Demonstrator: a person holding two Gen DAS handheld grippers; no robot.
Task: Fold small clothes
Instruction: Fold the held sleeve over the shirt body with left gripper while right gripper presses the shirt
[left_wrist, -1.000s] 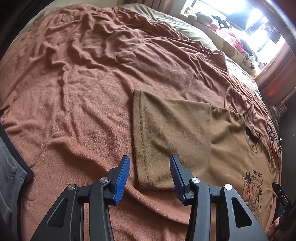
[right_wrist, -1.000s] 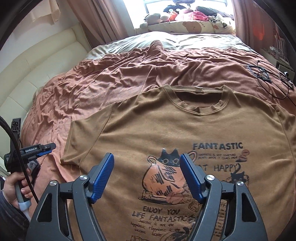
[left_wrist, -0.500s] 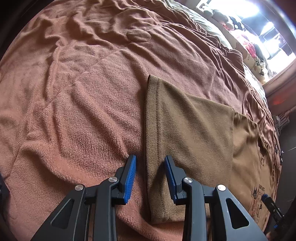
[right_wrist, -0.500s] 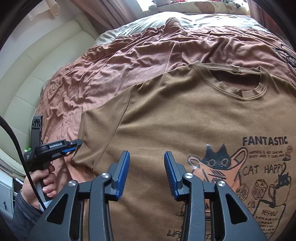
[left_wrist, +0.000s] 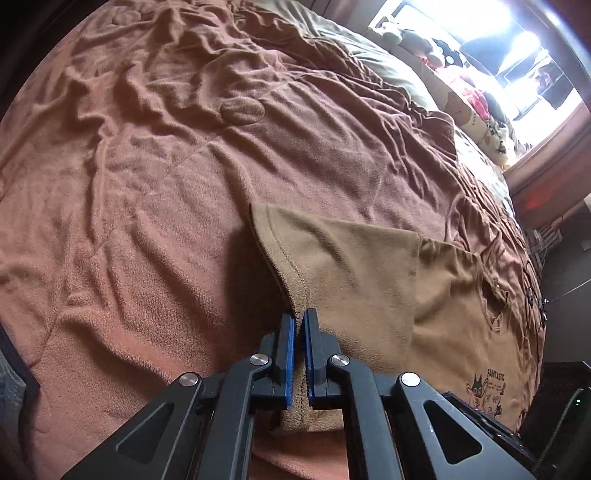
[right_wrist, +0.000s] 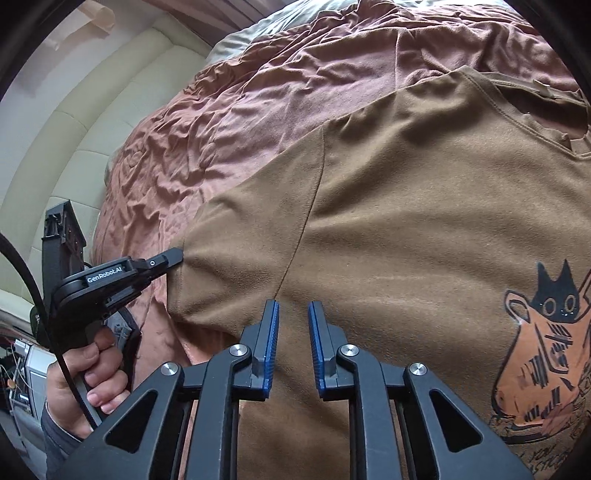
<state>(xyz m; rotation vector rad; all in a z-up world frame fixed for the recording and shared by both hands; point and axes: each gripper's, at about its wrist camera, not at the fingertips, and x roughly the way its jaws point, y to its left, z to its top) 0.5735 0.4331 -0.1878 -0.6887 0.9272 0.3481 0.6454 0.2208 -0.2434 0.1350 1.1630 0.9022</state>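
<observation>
1. The left gripper (left_wrist: 299, 325) is closing its blue pads on the hem of the sleeve (left_wrist: 332, 266) of the brown T-shirt (right_wrist: 406, 221). The cloth is standing up between the jaws, so I judge that this grip is meant to carry the sleeve over the body for a first fold.
2. The right gripper (right_wrist: 292, 314) is hanging just above the shirt, close to the sleeve seam, with its jaws partly apart and nothing between them. It is probably waiting there to press or pinch the cloth where the fold line should be.
3. The person's left hand (right_wrist: 85, 384) is squeezing the handle of the left tool at the side of the bed.
4. The shirt is lying flat, print side up, on the rust-coloured blanket (left_wrist: 147, 184), which is giving it a wide and soft surface.
5. Farther away, pillows and soft toys (left_wrist: 472, 107) are sitting under the bright window, well apart from the work.
</observation>
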